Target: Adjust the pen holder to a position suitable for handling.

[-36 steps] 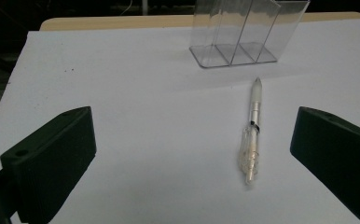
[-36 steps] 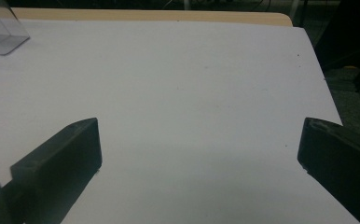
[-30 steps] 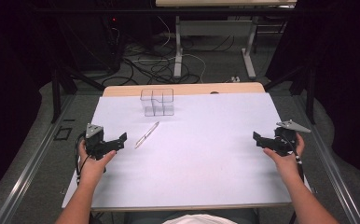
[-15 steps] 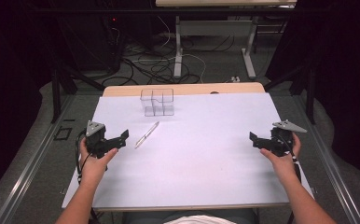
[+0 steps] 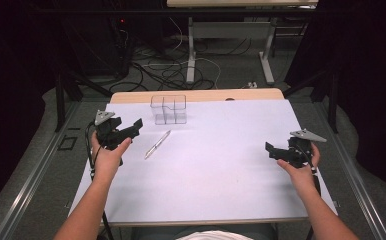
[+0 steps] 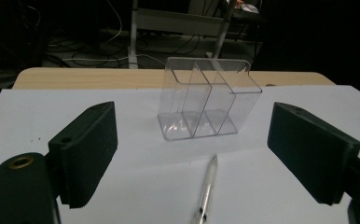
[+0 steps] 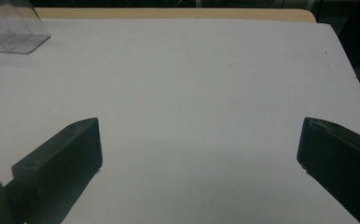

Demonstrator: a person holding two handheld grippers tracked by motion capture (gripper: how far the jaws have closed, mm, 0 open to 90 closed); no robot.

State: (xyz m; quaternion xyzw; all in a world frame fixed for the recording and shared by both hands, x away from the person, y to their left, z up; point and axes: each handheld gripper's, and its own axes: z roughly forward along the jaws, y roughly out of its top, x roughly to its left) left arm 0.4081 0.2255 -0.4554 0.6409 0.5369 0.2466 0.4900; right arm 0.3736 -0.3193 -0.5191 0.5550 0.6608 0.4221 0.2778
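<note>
Clear glossy plastic organizer (image 6: 209,100), matt white table cover (image 5: 221,170), ribbed black fingers (image 6: 90,149).

A white-topped table (image 5: 216,170) with a bare wooden strip along its far edge carries a clear divided organizer (image 5: 169,109) at eleven o'clock and a pen (image 5: 157,144) lying just nearer, around ten.

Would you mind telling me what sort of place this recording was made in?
Probably a lab or recording workspace, not a home: a table covered in plain white, dark curtains around it, and loose cables on the floor behind.
</note>
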